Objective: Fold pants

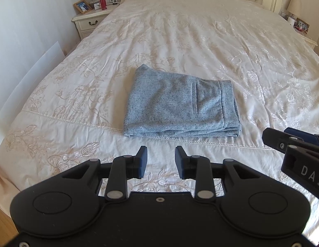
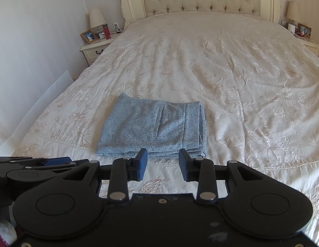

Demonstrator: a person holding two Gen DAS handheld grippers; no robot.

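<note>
While the grey pants (image 1: 181, 105) lie folded on the bed (image 1: 200, 41) at 12 o'clock, my left gripper (image 1: 161, 161) parted and empty, my right gripper (image 2: 163, 164) likewise parted, empty.

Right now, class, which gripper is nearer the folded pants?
Right. The right gripper hangs just short of the pants' near edge; the left gripper hangs further back.
</note>
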